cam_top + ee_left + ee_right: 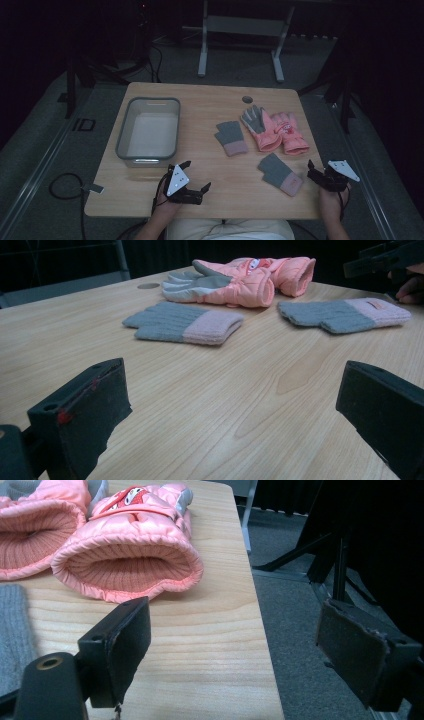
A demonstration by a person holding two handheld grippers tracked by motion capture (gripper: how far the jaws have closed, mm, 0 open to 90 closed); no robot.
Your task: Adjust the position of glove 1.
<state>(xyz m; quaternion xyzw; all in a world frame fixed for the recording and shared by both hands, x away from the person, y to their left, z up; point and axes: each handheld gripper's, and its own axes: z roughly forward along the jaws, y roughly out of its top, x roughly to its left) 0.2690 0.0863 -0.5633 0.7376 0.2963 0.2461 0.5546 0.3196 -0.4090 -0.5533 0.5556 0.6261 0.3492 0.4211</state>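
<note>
On the floor to the left of the table a marking reads like "ID", though it is dim. On the table's left part stands a grey bin, open-topped; a pale strip on its near wall is too small to read. Near the front edge the left gripper is held low with its jaws spread wide and nothing between them. Ahead of it, in the left gripper view, lie two grey knit gloves with pink cuffs: one at the middle, the other to its right with a small tag on its cuff, unreadable. Beyond them rest the pink padded gloves; the right one bears a red-and-white picture patch, partly cut off. The right gripper hovers at the table's right edge, jaws wide apart, empty.
</note>
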